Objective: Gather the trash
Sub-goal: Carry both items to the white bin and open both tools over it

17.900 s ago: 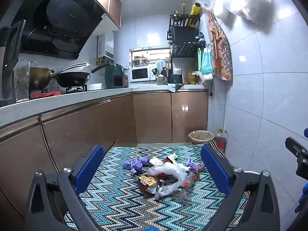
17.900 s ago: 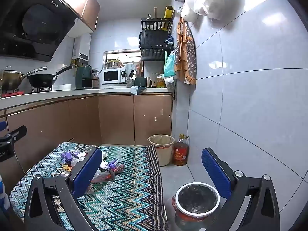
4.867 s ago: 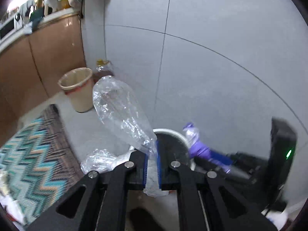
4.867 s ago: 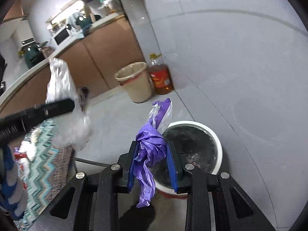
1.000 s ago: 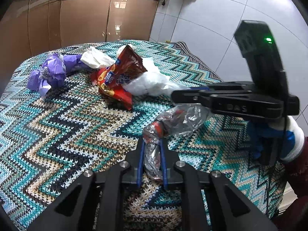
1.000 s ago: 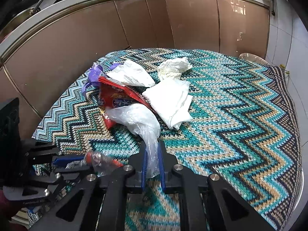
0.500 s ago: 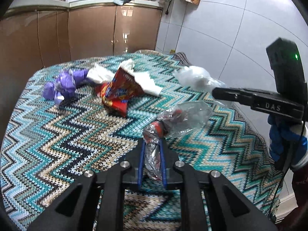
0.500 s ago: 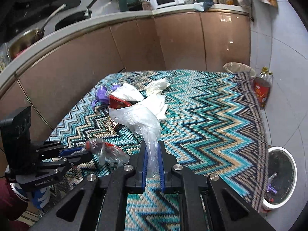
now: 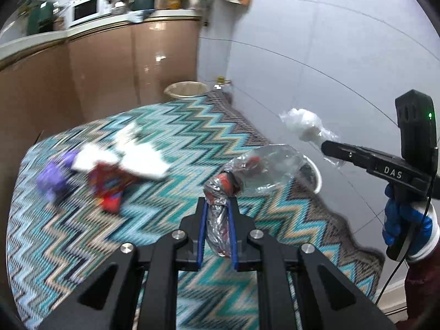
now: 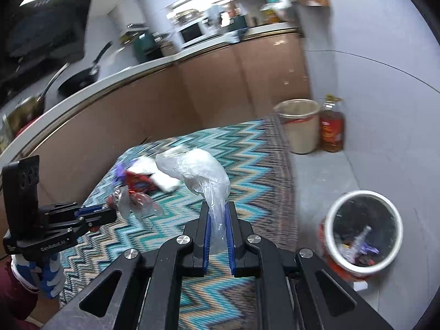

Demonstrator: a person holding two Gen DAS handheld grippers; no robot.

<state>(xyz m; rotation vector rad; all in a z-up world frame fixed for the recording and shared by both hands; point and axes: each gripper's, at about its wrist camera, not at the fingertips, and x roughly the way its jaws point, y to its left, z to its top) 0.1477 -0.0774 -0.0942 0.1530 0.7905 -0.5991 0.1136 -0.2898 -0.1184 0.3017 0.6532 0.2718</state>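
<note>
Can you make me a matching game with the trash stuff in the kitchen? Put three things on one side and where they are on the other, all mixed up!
Things:
1. white plastic bag
2. silvery wrapper
3. red snack packet

Places:
A. lying on the zigzag rug
B. pinched in the right gripper
C. pinched in the left gripper

Pairs: 1-B, 2-C, 3-A

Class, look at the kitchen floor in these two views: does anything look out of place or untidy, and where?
Yes. Litter lies loose on the zigzag rug instead of in the white bin: a red snack wrapper, white tissues and a purple wrapper, clustered near the cabinets. Both tongs already hold pieces: the left a crumpled clear wrapper, the right a clear plastic bag.
</note>
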